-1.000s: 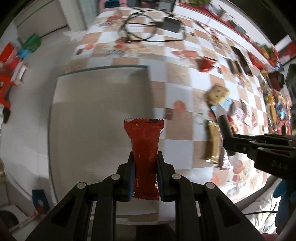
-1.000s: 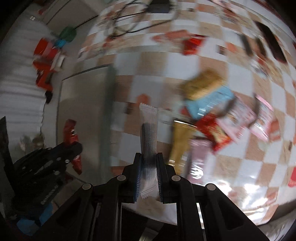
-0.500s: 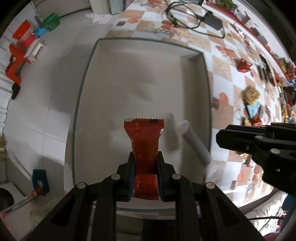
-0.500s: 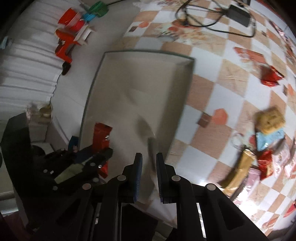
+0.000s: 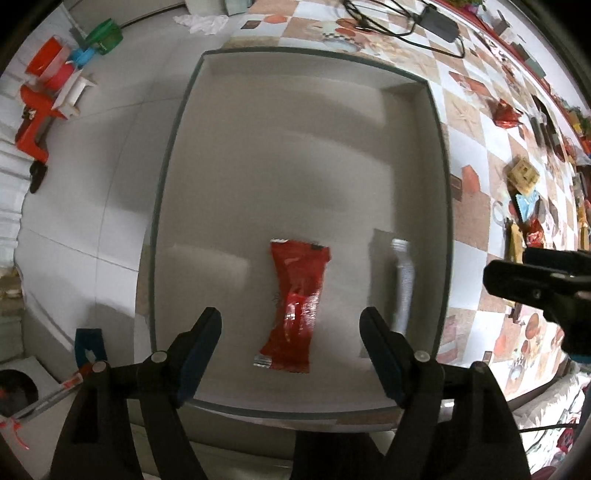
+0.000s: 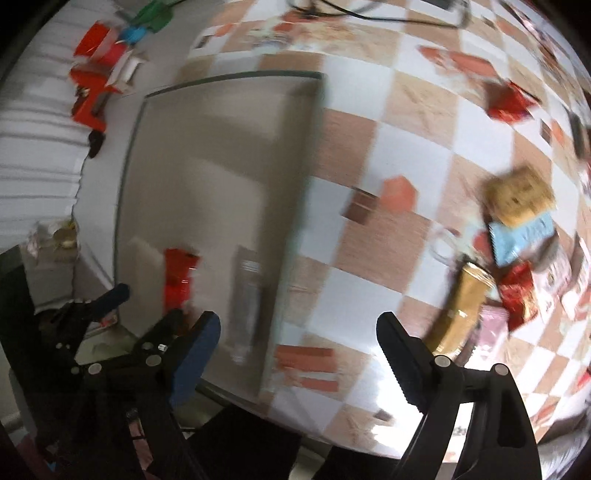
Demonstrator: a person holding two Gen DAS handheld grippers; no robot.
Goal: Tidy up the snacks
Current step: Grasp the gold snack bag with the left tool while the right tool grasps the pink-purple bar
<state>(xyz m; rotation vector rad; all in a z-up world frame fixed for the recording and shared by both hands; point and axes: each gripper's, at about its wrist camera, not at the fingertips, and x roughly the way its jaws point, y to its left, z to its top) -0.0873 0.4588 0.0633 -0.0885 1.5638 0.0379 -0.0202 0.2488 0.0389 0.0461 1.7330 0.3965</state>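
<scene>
A red snack packet (image 5: 297, 302) lies flat in the grey tray (image 5: 295, 110), below my left gripper (image 5: 291, 328), whose jaws are opening and touch nothing. Beside it to the right lies a white snack stick (image 5: 402, 288), close to the tray's right wall. In the right wrist view the same red packet (image 6: 179, 277) and white stick (image 6: 247, 295) show blurred in the tray (image 6: 207, 140). My right gripper (image 6: 299, 332) hangs over the tray's right edge, its jaws opening with nothing between them. A pile of snacks (image 6: 517, 251) lies on the checkered tablecloth to the right.
The tray stands at the left end of the checkered table (image 5: 476, 155). Cables and a black adapter (image 5: 439, 26) lie at the far end. Red, green and white items (image 5: 48, 92) sit on the white floor at left. The right gripper's body (image 5: 546, 288) reaches in from the right.
Both grippers opened. The red packet dropped from the left gripper into the tray, and the white stick now lies in the tray too. The right gripper has swung right, toward the table.
</scene>
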